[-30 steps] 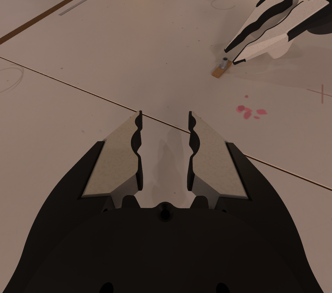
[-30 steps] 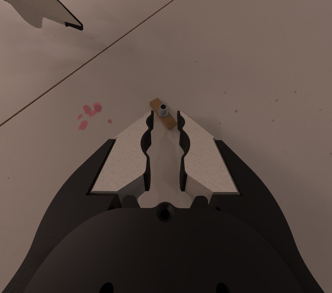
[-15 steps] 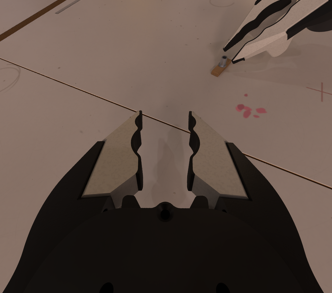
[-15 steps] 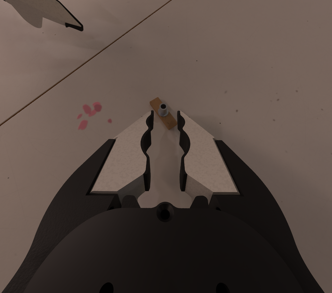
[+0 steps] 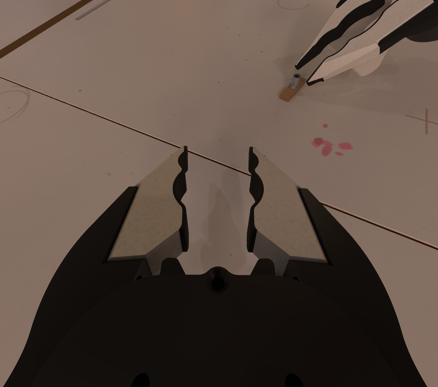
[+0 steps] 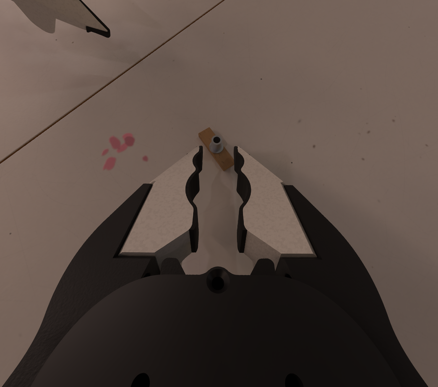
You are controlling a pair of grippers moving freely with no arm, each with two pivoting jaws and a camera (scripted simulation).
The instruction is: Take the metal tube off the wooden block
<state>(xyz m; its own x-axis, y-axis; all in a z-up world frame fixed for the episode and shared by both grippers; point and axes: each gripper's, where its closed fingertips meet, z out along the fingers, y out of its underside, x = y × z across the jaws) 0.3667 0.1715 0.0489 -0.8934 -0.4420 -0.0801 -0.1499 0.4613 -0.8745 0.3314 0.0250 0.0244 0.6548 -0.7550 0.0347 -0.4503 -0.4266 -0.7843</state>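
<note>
on wooden block (image 6: pixel 214 151) | metal tube (image 6: pixel 216 144) upright, axis vertical, bore up

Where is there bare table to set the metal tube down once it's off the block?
Bare table lies beyond and right of the wooden block, and left between the pink stains and the seam. Crowded only around the metal tube, between the right gripper fingertips.

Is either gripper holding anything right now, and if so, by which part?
Nothing is held. The right gripper is open, poised beside the metal tube, which stands upright on the wooden block. The left gripper is open and empty.
</note>
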